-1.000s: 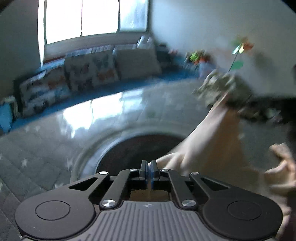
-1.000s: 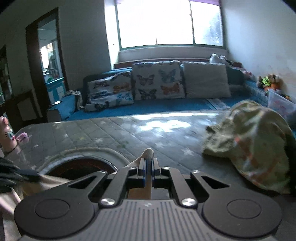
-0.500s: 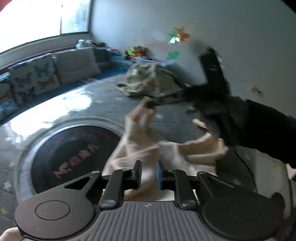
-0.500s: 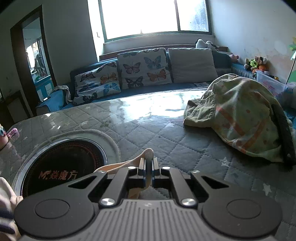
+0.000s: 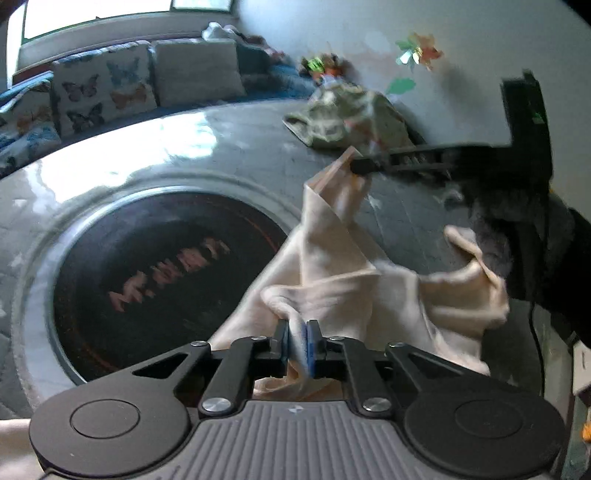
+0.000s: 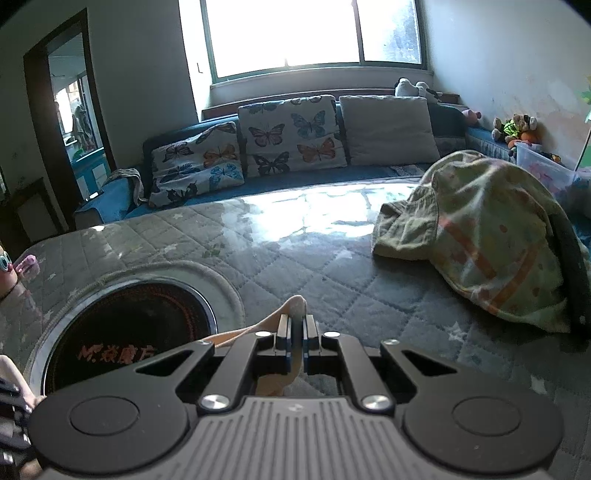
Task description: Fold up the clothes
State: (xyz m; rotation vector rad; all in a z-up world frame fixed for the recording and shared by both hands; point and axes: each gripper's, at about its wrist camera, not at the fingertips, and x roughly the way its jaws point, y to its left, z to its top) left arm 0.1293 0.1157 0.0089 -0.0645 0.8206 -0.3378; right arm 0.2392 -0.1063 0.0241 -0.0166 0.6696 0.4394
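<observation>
Setting: a home living room. The reference landmark is the blue sofa (image 6: 258, 186), which runs along the far wall. Directly above the sofa is a wide window (image 6: 314, 33). On the sofa seat stand butterfly-print cushions (image 6: 291, 134) and one plain grey cushion (image 6: 388, 129). Soft toys (image 6: 515, 127) sit at the sofa's right end. To the sofa's left is an open doorway (image 6: 70, 110). In front of the sofa lies a quilted grey surface (image 6: 295, 266) (star-patterned), bearing a crumpled green blanket (image 6: 480, 236).

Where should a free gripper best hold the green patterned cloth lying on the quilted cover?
Grip the green patterned cloth at its loose front-left hem, coming low from the open quilted cover side. There the edge lies thin and flat, while the rest is one bulky mound.
</observation>
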